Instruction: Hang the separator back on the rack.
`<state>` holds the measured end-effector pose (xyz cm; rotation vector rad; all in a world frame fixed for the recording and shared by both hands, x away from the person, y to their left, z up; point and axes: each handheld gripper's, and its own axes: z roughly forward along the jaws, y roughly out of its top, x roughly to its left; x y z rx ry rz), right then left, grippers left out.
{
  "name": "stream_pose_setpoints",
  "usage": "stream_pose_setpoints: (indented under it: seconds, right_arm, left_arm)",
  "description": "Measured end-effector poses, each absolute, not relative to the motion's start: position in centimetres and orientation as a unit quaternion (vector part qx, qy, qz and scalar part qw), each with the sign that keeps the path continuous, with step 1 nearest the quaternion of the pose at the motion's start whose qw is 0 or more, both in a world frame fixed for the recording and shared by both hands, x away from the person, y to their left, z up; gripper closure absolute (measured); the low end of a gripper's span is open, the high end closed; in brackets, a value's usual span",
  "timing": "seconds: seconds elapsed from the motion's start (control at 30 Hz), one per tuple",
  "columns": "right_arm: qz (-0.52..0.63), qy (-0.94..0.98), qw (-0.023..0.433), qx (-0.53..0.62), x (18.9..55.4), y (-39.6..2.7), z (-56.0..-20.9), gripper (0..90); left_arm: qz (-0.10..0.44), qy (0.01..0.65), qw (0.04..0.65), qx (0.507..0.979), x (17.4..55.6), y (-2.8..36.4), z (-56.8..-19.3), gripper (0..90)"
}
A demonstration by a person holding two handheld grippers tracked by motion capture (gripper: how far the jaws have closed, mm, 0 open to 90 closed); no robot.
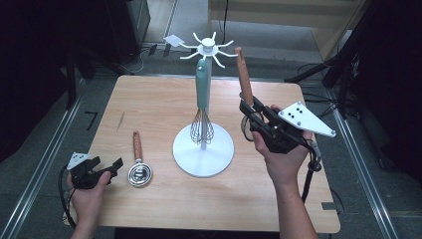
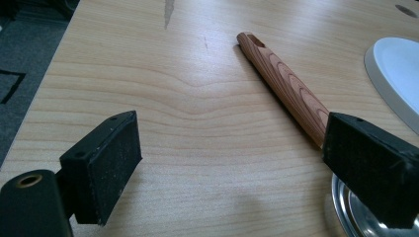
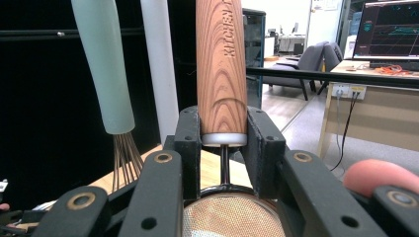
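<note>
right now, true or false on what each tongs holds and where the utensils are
1. The right tongs grip a wooden-handled strainer. True.
2. The left tongs are shut on the wooden handle on the table. False: they are open, with the handle of the steel utensil between the pads, ungripped.
3. A whisk hangs from the white stand. True.
4. The whisk's handle is wooden. False: it is pale green.

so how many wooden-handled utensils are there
2. One strainer is held upright in the right gripper, beside the rack. The other lies flat on the table, near the open left gripper.
</note>
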<state>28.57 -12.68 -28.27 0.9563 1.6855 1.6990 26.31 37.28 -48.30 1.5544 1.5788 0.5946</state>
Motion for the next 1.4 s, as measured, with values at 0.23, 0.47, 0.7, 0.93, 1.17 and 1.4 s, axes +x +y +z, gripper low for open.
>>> stream_pose_setpoints:
  seconds: [0.23,0.47,0.7,0.93,1.17,1.4]
  right_arm:
    - [0.636,0.626,0.279,0.353,28.31,-12.74,-28.3,72.2]
    - [0.638,0.632,0.272,0.346,28.11,-12.66,-28.47,72.2]
    - [0.642,0.631,0.266,0.344,27.97,-12.69,-28.64,72.2]
    - [0.649,0.613,0.263,0.366,28.26,-13.5,-28.75,72.2]
    - [0.659,0.612,0.267,0.346,27.62,-13.22,-28.29,72.2]
    - [0.661,0.618,0.258,0.339,27.63,-12.7,-28.31,72.3]
  left_arm:
    - [0.237,0.627,0.411,0.618,26.3,37.28,-48.3,8.8]
    - [0.237,0.626,0.41,0.619,26.29,37.26,-48.29,8.8]
    - [0.237,0.626,0.41,0.619,26.29,37.25,-48.29,8.9]
    - [0.236,0.626,0.411,0.618,26.28,37.26,-48.3,8.9]
    - [0.237,0.626,0.41,0.619,26.27,37.24,-48.29,8.9]
    - [0.237,0.626,0.41,0.619,26.28,37.25,-48.29,8.9]
